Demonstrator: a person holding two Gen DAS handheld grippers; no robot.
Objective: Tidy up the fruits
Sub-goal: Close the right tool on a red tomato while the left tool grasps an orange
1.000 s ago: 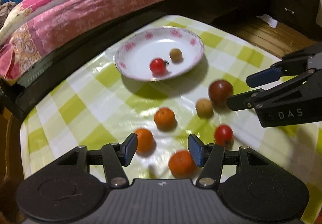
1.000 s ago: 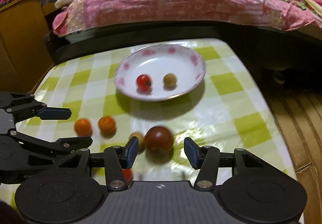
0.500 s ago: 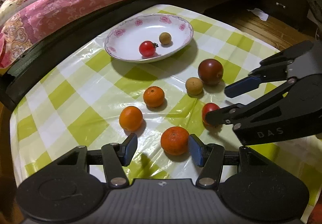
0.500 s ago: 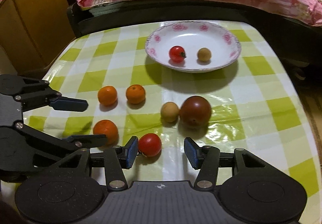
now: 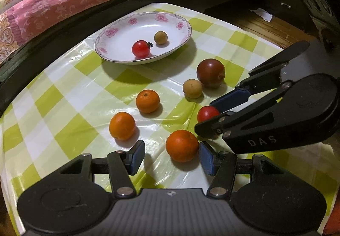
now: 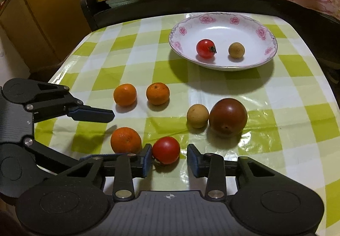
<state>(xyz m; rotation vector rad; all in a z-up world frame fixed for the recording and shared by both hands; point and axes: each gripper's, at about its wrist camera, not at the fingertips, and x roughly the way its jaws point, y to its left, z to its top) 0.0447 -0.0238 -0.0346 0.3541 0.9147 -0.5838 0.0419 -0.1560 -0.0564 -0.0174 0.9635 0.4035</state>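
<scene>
Left wrist view: the left hand-held gripper (image 5: 171, 158) stands open around a round orange tangerine (image 5: 182, 145) on the green-and-white checked worktop (image 5: 70, 96), its right pad just beside the fruit; the right hand-held gripper (image 5: 214, 116) straddles a small red cherry tomato (image 5: 206, 113); a white floral-rimmed plate (image 5: 119, 32) holds another red tomato (image 5: 140, 48).

Right wrist view: the right hand-held gripper (image 6: 169, 158) is closing on the small red cherry tomato (image 6: 166, 150); the left pad touches it, the right pad stands apart; a dark maroon round fruit (image 6: 228, 117) lies beyond.
</scene>
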